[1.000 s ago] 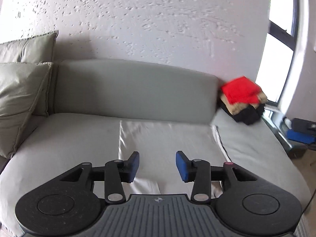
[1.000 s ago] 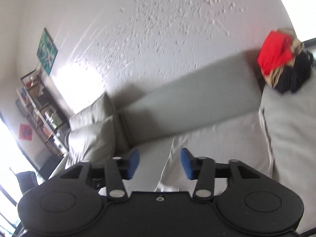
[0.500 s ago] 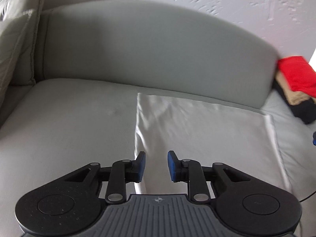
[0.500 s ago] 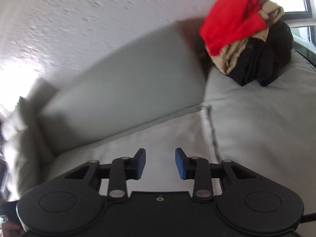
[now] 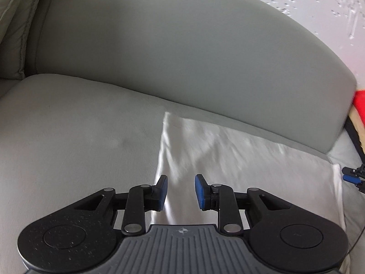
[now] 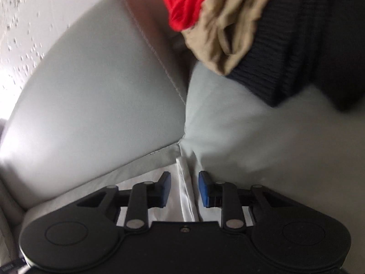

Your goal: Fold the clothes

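Note:
A white garment point(image 5: 239, 159) lies flat on the grey sofa seat point(image 5: 68, 137), folded into a rectangle. My left gripper point(image 5: 180, 193) is open and empty, low over the garment's left edge. My right gripper point(image 6: 184, 188) is open and empty, its fingers on either side of the garment's far right corner point(image 6: 184, 182), close above it. The right gripper's blue fingertips point(image 5: 350, 174) show at the far right edge of the left wrist view.
A stack of folded clothes, red point(image 6: 189, 0), tan point(image 6: 225, 34) and black knit point(image 6: 296, 45), sits on the sofa's right end. The sofa backrest point(image 5: 182, 57) rises just behind the garment. A cushion point(image 5: 13, 22) stands at the far left.
Both grippers have moved down and forward toward the garment. The left one opened a little wider. The right one swung right to the garment's far right corner, near the stack.

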Demonstrator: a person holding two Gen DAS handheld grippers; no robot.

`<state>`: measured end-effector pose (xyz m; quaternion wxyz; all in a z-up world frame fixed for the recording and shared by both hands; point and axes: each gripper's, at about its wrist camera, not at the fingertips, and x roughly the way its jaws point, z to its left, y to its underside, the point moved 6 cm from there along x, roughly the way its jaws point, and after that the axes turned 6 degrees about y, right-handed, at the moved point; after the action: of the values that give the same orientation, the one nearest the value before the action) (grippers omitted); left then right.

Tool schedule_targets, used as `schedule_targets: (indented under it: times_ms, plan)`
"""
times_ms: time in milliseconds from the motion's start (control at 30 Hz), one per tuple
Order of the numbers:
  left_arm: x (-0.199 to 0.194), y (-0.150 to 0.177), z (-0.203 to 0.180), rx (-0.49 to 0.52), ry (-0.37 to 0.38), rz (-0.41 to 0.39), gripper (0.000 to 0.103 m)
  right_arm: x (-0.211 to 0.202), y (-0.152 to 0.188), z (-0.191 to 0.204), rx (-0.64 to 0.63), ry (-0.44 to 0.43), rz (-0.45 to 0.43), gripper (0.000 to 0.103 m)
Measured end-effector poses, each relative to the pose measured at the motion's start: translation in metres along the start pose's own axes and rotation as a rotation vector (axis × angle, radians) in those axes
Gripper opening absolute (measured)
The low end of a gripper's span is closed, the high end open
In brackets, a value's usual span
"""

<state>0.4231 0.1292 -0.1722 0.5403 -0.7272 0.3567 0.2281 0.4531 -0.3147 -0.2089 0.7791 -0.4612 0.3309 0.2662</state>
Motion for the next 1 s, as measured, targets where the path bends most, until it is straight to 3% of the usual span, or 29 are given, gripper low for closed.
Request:
schedule_targets:
  times_ms: [100, 167, 233, 333, 533, 733, 867, 967, 1000]
  plan:
    - [0.006, -0.008, 0.008, -0.018, -0.002, -0.002, 0.025, 0.014, 0.000, 0.012, -0.085, 0.045, 0.021, 0.022]
    - [0.012, -0.012, 0.013, -0.033, -0.005, 0.000, 0.026, 0.020, 0.004, 0.015, -0.146, 0.105, 0.024, 0.006]
    - [0.017, -0.016, 0.020, -0.046, -0.014, -0.003, 0.026, 0.023, 0.008, 0.012, -0.147, 0.105, 0.024, 0.004]
    - [0.030, -0.024, 0.025, -0.055, 0.002, -0.010, 0.026, 0.023, 0.013, 0.006, -0.115, 0.073, 0.022, 0.003]
    - [0.053, -0.044, 0.032, -0.109, 0.103, 0.001, 0.026, 0.030, 0.011, 0.001, -0.093, 0.040, 0.033, 0.003]
    - [0.072, -0.052, 0.041, -0.135, 0.087, 0.028, 0.021, 0.033, 0.015, 0.001, -0.099, 0.021, 0.038, 0.003]
    - [0.076, -0.058, 0.036, -0.071, 0.069, 0.045, 0.027, 0.035, 0.018, 0.002, -0.104, 0.013, 0.039, 0.003]
    - [0.077, -0.061, 0.030, -0.038, 0.060, 0.052, 0.021, 0.036, 0.018, 0.002, -0.078, -0.009, 0.039, 0.004]
    - [0.077, -0.061, 0.028, -0.033, 0.058, 0.051, 0.003, 0.037, 0.018, 0.001, -0.064, -0.020, 0.039, 0.004]
